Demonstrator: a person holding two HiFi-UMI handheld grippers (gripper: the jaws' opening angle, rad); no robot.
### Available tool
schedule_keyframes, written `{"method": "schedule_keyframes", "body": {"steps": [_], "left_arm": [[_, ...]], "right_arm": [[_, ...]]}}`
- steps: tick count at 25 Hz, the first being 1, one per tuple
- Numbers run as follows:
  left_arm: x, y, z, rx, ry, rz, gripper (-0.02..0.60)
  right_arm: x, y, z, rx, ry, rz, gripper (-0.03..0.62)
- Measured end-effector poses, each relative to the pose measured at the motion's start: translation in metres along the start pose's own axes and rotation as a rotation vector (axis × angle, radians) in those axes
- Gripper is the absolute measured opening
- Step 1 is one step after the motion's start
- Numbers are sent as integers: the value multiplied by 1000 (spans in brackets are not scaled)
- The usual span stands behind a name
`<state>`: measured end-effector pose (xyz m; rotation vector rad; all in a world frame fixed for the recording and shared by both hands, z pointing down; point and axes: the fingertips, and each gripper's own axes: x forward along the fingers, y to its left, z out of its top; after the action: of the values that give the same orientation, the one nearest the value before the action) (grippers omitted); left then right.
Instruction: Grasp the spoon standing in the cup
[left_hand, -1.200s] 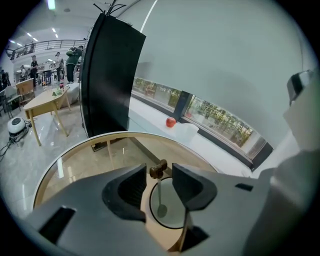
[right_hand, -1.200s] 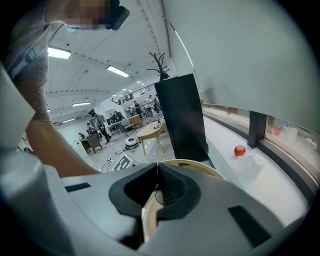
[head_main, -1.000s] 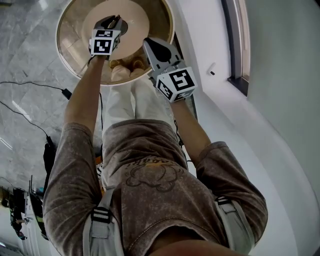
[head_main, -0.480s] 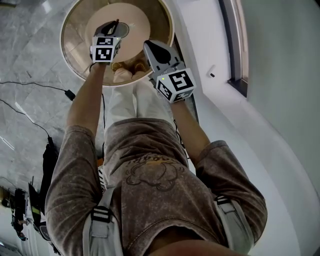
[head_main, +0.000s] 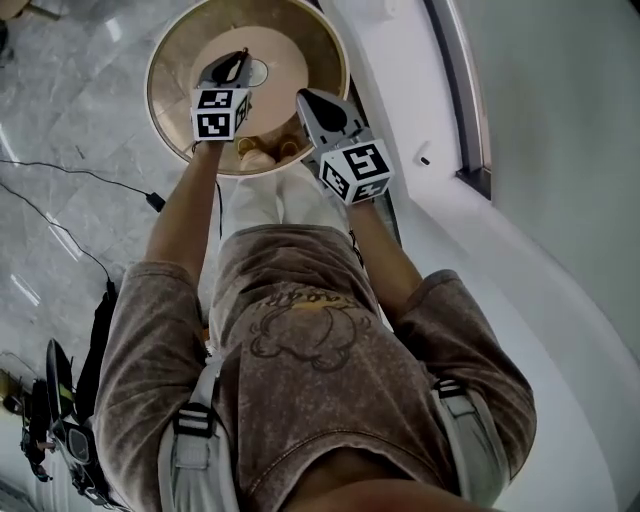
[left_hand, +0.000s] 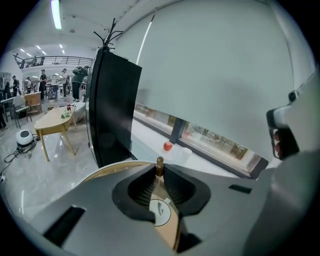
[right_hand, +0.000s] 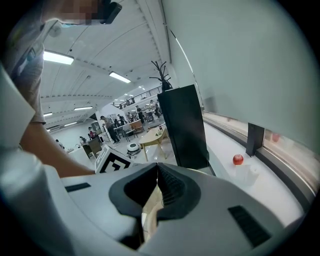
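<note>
We count one spoon (left_hand: 159, 164), one cup (head_main: 259, 72) at the top, and two grippers: the left gripper (left_hand: 159, 174) pinches the spoon, and the right gripper (right_hand: 157, 171) is pressed together, empty.

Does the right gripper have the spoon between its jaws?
No: in the right gripper view the right gripper has its jaws together with nothing between them, while the spoon handle stands in the left gripper.

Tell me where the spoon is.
In the left gripper view's centre, the spoon stands pinched by the left gripper, just above the white cup.
</note>
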<state>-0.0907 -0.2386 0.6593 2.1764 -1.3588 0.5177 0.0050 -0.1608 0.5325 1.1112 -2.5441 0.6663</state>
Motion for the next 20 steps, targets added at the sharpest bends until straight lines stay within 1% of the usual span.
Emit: {"method": "schedule_keyframes", "body": {"steps": [6, 12, 17, 20], "left_arm": [[-47, -18, 54, -13, -63, 11, 60], [-102, -43, 106, 39, -138, 30, 60], [-144, -69, 134, 64, -195, 32, 60], [-166, -82, 147, 50, -227, 25, 60]], "right_arm": [[-21, 8, 29, -19, -29, 4, 18], [-42, 27, 53, -49, -58, 47, 18], [-62, 47, 68, -82, -90, 86, 18], [-73, 54, 73, -95, -98, 103, 18]]}}
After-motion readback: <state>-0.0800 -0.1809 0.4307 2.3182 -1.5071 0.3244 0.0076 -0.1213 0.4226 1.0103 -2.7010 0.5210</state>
